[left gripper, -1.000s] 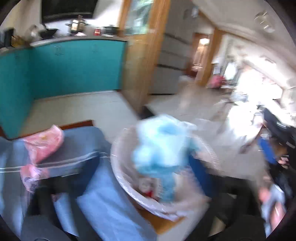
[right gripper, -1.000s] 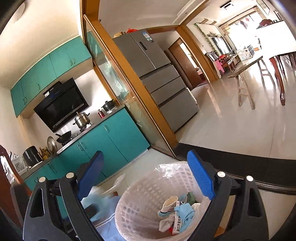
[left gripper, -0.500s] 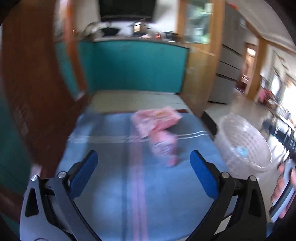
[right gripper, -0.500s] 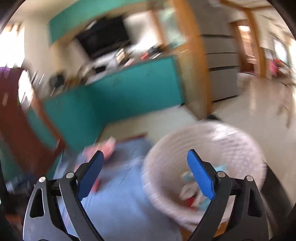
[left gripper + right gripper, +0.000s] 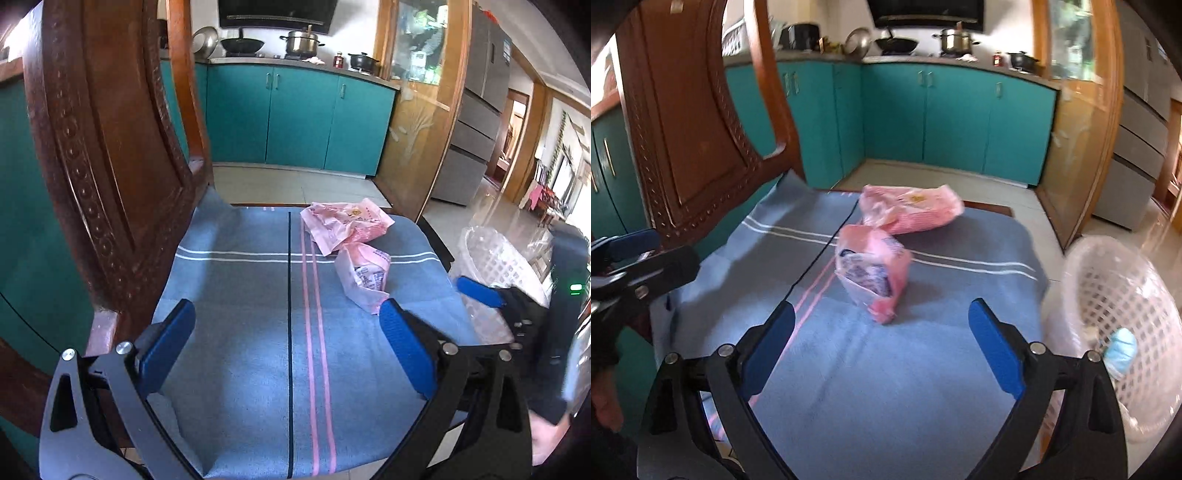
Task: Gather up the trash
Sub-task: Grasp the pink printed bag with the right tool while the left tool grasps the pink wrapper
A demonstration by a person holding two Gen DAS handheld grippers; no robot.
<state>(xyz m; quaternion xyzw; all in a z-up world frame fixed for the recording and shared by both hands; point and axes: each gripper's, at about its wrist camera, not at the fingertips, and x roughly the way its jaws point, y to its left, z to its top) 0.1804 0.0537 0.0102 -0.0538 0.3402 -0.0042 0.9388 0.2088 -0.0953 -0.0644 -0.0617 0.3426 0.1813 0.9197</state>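
Both grippers have swung from the white basket to the blue cloth. Left gripper and right gripper: jaws apart, empty. Two pink wrappers lie on the cloth, left of the basket.

Left gripper: black angular frame, blue rectangular finger pads, silver pivot screws.
Right gripper: same black frame, blue pads, silver screws; green indicator light on its housing.
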